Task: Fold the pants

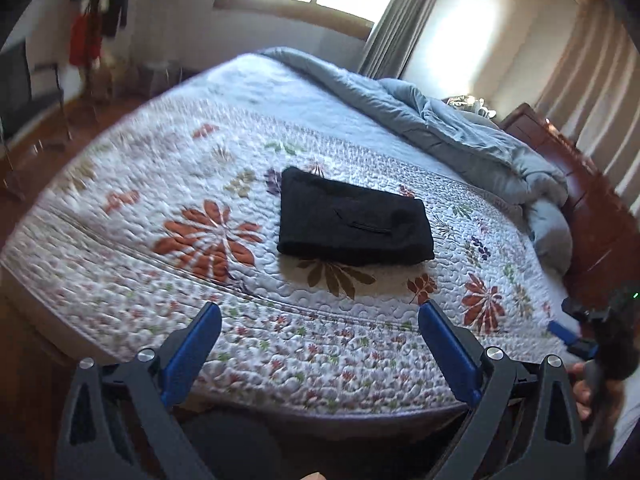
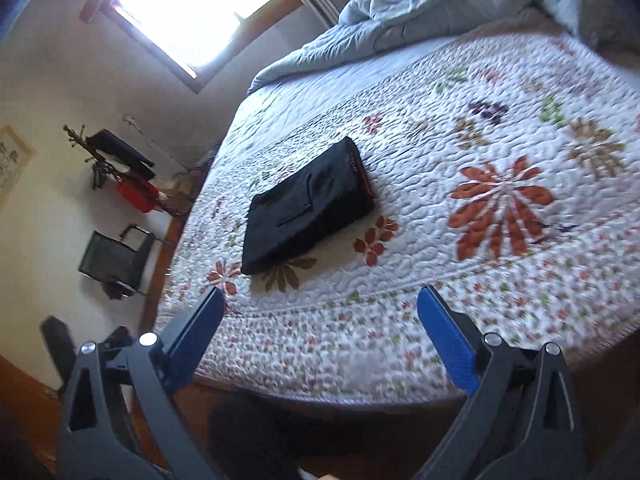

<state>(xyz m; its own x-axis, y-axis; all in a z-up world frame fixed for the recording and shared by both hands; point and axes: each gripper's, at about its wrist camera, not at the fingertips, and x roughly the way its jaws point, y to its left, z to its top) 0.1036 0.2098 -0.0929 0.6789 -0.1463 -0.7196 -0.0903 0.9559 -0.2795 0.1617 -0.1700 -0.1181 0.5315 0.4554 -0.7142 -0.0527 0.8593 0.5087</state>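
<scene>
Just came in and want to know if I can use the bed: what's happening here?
A person is folding pants with a gripper in each hand. The black pants lie folded into a compact rectangle on the floral quilt. Both the left gripper and the right gripper are open, empty and clear of the pants, near the bed's edge. The folding looks done.
</scene>
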